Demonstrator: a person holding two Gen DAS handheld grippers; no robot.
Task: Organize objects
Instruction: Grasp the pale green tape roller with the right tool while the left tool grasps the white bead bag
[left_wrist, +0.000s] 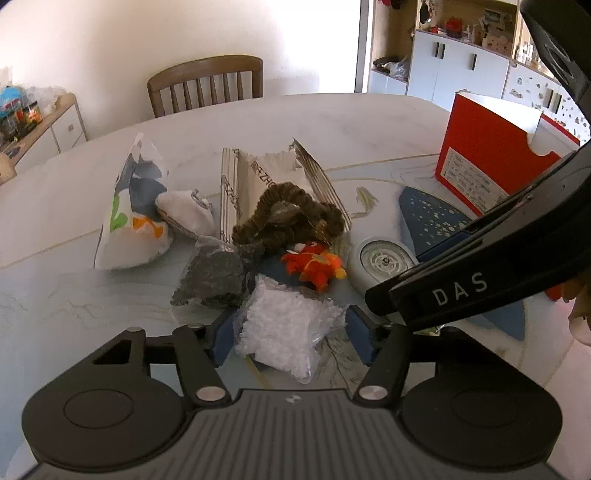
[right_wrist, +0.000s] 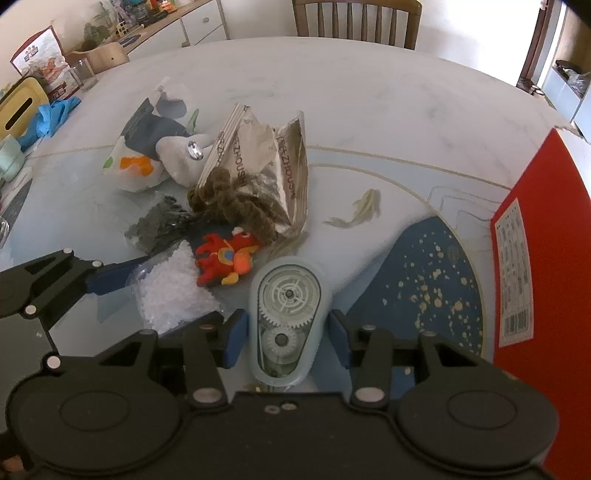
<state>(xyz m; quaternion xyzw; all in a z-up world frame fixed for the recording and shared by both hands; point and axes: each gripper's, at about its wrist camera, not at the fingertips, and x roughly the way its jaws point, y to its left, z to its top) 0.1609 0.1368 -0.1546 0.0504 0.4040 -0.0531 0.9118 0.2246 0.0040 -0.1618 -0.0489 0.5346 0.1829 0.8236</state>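
A heap of small items lies on the marble table (left_wrist: 332, 122). My left gripper (left_wrist: 290, 334) is open, its blue pads on either side of a clear bag of white beads (left_wrist: 288, 328), which also shows in the right wrist view (right_wrist: 173, 291). My right gripper (right_wrist: 286, 332) is open around a pale blue correction-tape dispenser (right_wrist: 288, 317), also seen from the left (left_wrist: 380, 264). Beyond lie a red-orange plush toy (right_wrist: 225, 260), a bag of dark beads (left_wrist: 214, 273), brown yarn (left_wrist: 291, 218), a torn foil pouch (right_wrist: 266, 155) and a white printed bag (left_wrist: 129, 214).
A red open box (left_wrist: 487, 162) stands at the right on the table, beside a blue speckled mat (right_wrist: 428, 280). A wooden chair (left_wrist: 207, 85) stands behind the table. A yellow box and blue cloth (right_wrist: 51, 114) lie at the far left.
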